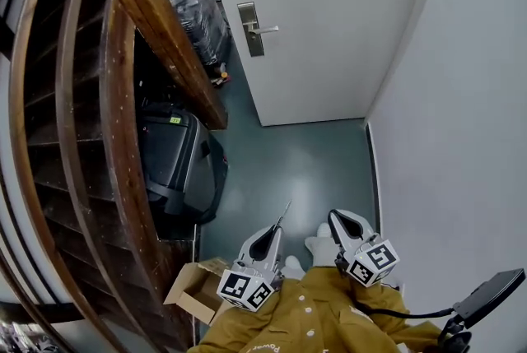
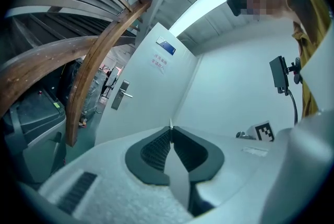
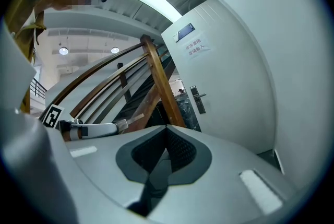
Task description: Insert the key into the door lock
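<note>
Left gripper view: ribbed left tongs (image 2: 170, 131) pinching thin metal key (image 2: 170, 124); right tongs (image 3: 166, 128) pressed together.

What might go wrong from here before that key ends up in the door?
1. The key is pinched only at the very tips of the left gripper, so it may twist or slip when it meets the lock.
2. The lock plate is far off and its keyhole is too small to make out; a poor aim could scrape the door.
3. The wooden stair rail crowds the left side of the approach and might get knocked.
</note>
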